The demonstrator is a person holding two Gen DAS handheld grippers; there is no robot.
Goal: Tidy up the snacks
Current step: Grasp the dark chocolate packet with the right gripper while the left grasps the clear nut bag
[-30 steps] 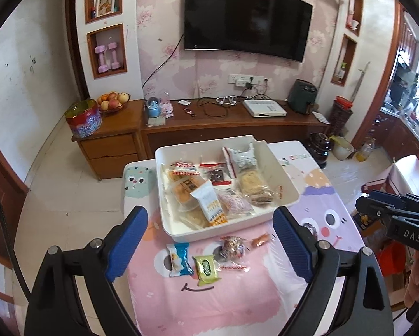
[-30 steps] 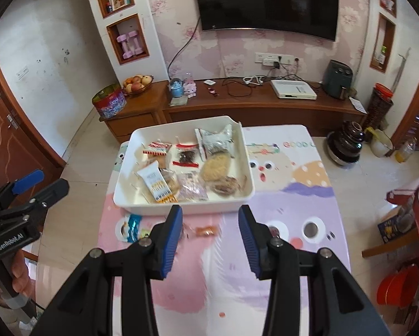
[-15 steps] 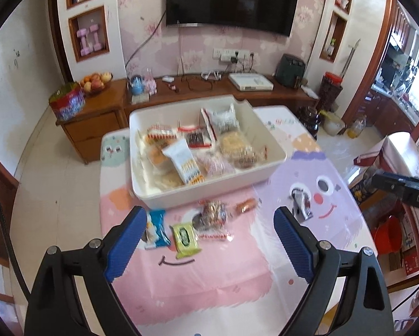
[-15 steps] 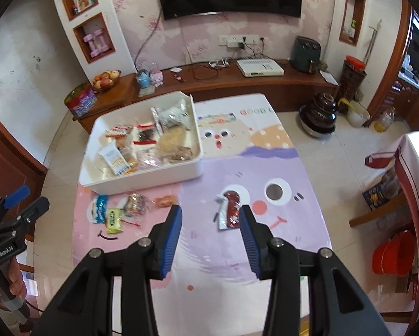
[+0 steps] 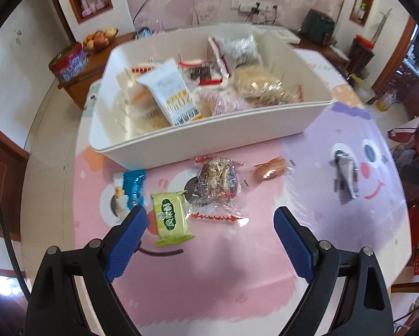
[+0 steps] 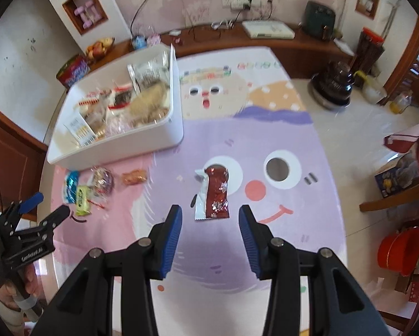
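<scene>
I see a table under a pastel cartoon-face tablecloth (image 6: 265, 145). On it sits a white bin (image 5: 209, 131) filled with snack packs. Just in front of the bin lie a blue packet (image 5: 131, 190), a green packet (image 5: 171, 217), a clear-wrapped nut cake (image 5: 217, 180) and a small orange snack (image 5: 271, 168). Well apart, a red-and-silver sachet (image 6: 216, 193) lies on the purple face.

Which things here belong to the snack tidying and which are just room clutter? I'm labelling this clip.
Job:
white bin of snacks
blue packet
green packet
clear-wrapped cake
orange snack
red-and-silver packet
left gripper, open
right gripper, open

Lying about:
fruit bowl
red tin
pink dumbbells
red bucket
</scene>
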